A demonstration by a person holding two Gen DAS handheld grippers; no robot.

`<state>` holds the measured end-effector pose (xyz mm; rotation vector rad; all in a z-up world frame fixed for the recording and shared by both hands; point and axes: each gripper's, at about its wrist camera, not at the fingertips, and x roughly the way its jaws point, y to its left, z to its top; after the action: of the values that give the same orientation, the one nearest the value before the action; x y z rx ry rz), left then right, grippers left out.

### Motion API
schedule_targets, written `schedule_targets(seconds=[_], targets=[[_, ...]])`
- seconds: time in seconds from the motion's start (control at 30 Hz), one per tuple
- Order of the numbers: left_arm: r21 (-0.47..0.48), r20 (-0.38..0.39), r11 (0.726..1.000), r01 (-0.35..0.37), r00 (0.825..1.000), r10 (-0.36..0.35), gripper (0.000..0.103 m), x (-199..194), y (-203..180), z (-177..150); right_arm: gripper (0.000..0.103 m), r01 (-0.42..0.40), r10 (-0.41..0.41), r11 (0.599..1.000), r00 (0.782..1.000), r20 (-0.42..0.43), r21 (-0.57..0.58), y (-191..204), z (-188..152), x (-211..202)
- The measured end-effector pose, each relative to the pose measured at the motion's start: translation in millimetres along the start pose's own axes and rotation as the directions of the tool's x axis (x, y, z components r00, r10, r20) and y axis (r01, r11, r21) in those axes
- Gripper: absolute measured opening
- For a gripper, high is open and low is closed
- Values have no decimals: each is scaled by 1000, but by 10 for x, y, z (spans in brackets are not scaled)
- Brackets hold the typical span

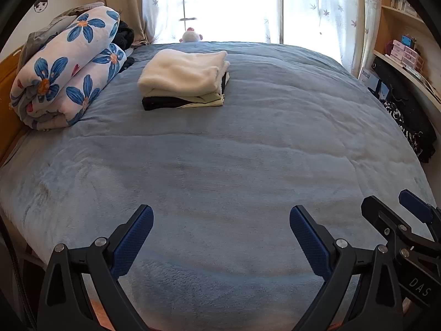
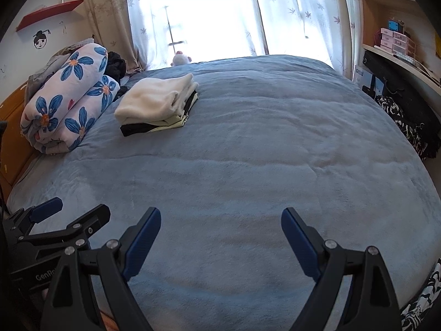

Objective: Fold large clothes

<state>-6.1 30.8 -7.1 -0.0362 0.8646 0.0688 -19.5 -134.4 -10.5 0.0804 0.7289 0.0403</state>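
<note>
A stack of folded clothes (image 1: 184, 78) (image 2: 157, 103), fluffy white on top with pale and black pieces beneath, lies on the far left part of a blue plush blanket (image 1: 234, 165) (image 2: 248, 151) that covers the bed. My left gripper (image 1: 221, 215) hovers open over the near edge of the bed, nothing between its blue pads. My right gripper (image 2: 221, 216) is open too, just beside it, also empty. The left wrist view catches the right gripper (image 1: 391, 207) at the lower right; the right wrist view catches the left gripper (image 2: 80, 207) at the lower left. Both are far from the stack.
A rolled quilt with blue flowers (image 1: 66, 69) (image 2: 69, 96) sits at the bed's left by an orange headboard. A small plush toy (image 1: 190, 35) rests by the bright curtained window. Shelves (image 1: 399, 41) and dark patterned cloth (image 1: 408, 127) (image 2: 408, 127) line the right side.
</note>
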Motion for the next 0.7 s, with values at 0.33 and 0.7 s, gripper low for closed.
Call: schedule_targets(seconds=[0.33, 0.7], targets=[[1, 4, 1000, 3, 1000, -3, 99, -16, -14, 3, 90, 3, -3, 1000, 1000, -14, 19, 6, -8, 46], [2, 4, 1000, 5, 1000, -5, 99, 2, -31, 25, 90, 3, -3, 1000, 1000, -7, 24, 7, -16, 45]])
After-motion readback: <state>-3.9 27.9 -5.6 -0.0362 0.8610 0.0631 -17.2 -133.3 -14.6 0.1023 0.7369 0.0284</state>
